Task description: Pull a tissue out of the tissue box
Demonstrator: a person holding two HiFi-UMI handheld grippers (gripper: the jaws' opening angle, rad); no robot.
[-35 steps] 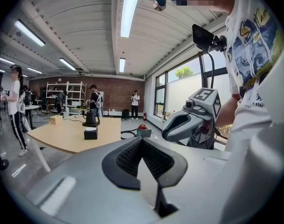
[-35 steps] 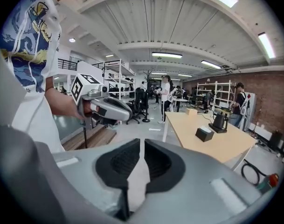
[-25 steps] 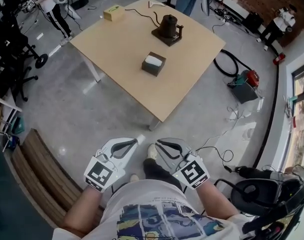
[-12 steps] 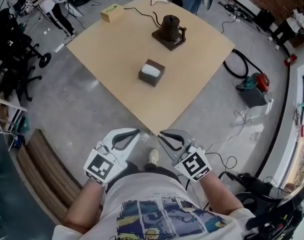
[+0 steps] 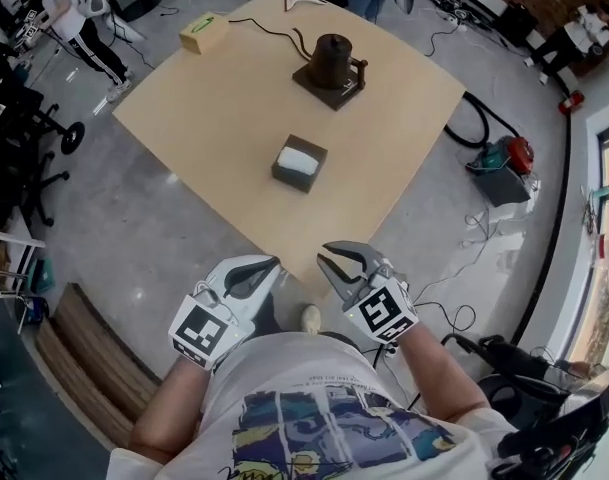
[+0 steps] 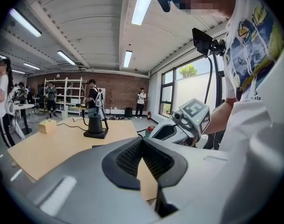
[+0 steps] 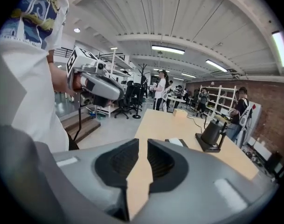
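Tissue box [image 5: 300, 162], dark and square with a white tissue [image 5: 298, 156] showing at its top, sits on the pale wooden surface [image 5: 214, 118] between the middle and the corner nearest the person, untouched. Beyond it a black kettle on a dark base [image 5: 330, 63] stands toward the far right edge, and a small yellowish box [image 5: 204, 31] lies by the far left edge.

Both grippers hang off the surface, just short of the near corner and well apart from the tissue box. The left gripper [image 5: 275, 264] is clenched on nothing. The right gripper [image 5: 323, 259] has just been opening its jaws, and nothing is in the narrow gap.

Since a second ago the near corner has drawn close to the grippers, so the person has walked up. This looks like the approach, with the right jaws being readied for the tissue and the reach still to do.
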